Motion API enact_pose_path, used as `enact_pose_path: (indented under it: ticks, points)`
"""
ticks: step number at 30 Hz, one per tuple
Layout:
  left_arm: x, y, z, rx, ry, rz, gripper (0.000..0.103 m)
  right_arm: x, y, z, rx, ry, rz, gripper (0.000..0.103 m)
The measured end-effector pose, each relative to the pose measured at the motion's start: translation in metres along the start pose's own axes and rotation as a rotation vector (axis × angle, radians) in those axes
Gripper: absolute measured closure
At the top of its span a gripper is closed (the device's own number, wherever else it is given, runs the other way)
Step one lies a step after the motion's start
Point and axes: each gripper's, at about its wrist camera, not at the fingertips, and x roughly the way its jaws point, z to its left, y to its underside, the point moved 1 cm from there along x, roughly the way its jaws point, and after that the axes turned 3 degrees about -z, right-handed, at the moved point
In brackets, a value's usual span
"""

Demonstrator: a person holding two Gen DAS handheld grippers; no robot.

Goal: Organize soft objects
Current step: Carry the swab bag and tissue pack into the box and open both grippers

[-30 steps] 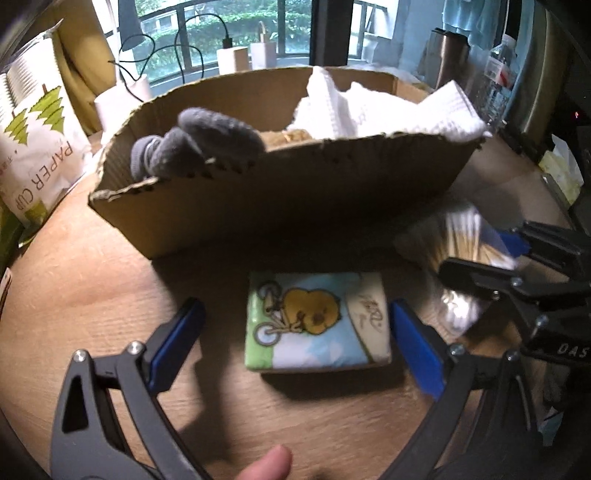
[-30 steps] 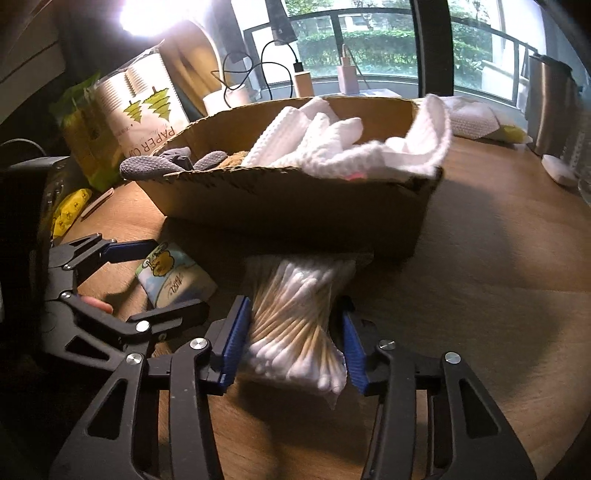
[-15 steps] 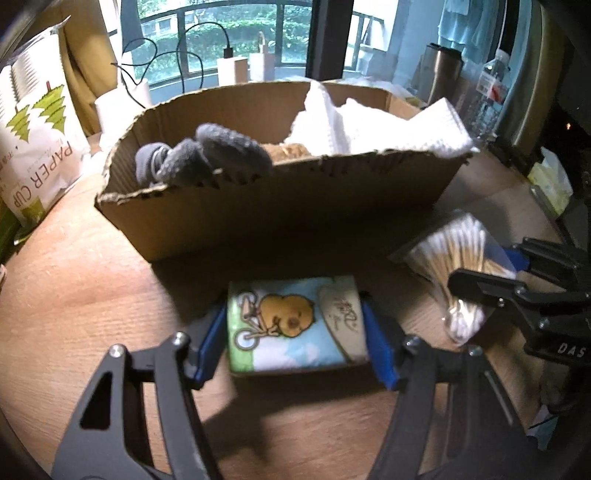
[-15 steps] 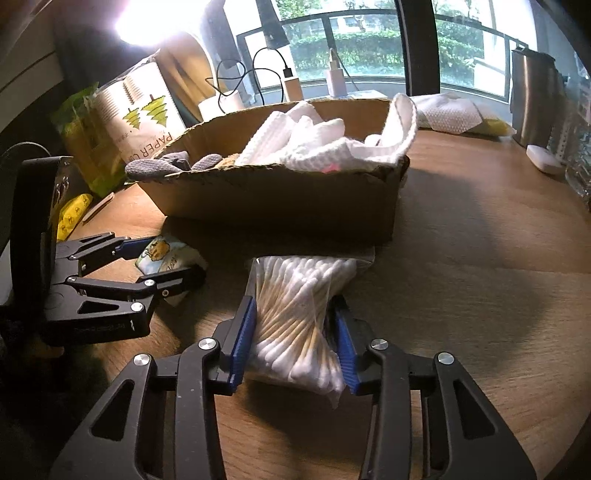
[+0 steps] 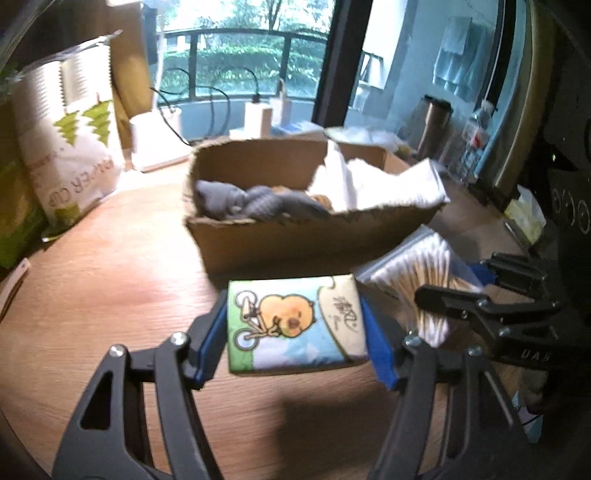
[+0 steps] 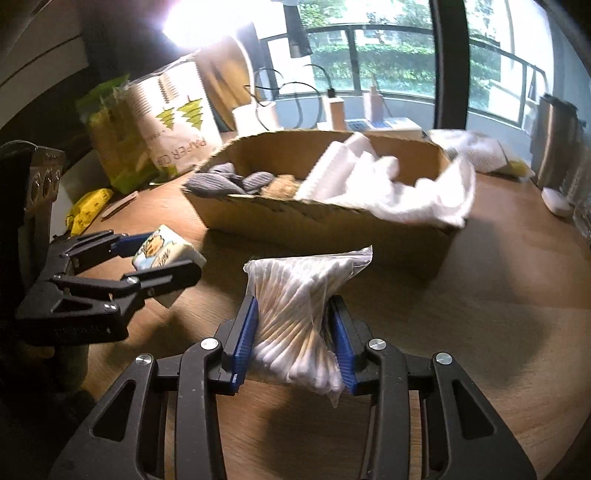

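Tissues (image 5: 295,325), clamped in my left gripper (image 5: 297,332), and swabs (image 6: 299,321), clamped in my right gripper (image 6: 297,347), both now clear of the counter (image 6: 498,295). A second ago both lay on it, the left jaws open around the pack; half a second ago they closed. Both grasps appear secure, so transfer into the box (image 5: 306,232) just ahead, already holding socks and towels, should follow.

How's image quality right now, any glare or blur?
Right wrist view: a strong glare blob washes out the upper left, and the white cloth is smeared. Left wrist view: the cardboard box is motion-blurred; the tissue pack stays readable.
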Motion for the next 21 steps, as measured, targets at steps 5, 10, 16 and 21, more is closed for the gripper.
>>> enact_pose_path:
  ticks: [5,10,16,21]
  points:
    - [-0.016,-0.002,0.018,-0.022,-0.015,-0.031,0.036,0.0,-0.011,0.02,-0.031,-0.028,-0.005,0.062]
    - [-0.027,-0.004,0.034,-0.051,-0.028,-0.058,0.036,0.003,-0.022,0.041,-0.075,-0.058,-0.011,0.062]
    - [-0.041,-0.009,0.048,-0.076,-0.047,-0.093,0.036,0.005,-0.038,0.059,-0.121,-0.09,-0.027,0.062]
    - [-0.049,-0.014,0.053,-0.083,-0.062,-0.114,0.036,0.006,-0.051,0.065,-0.144,-0.112,-0.047,0.062]
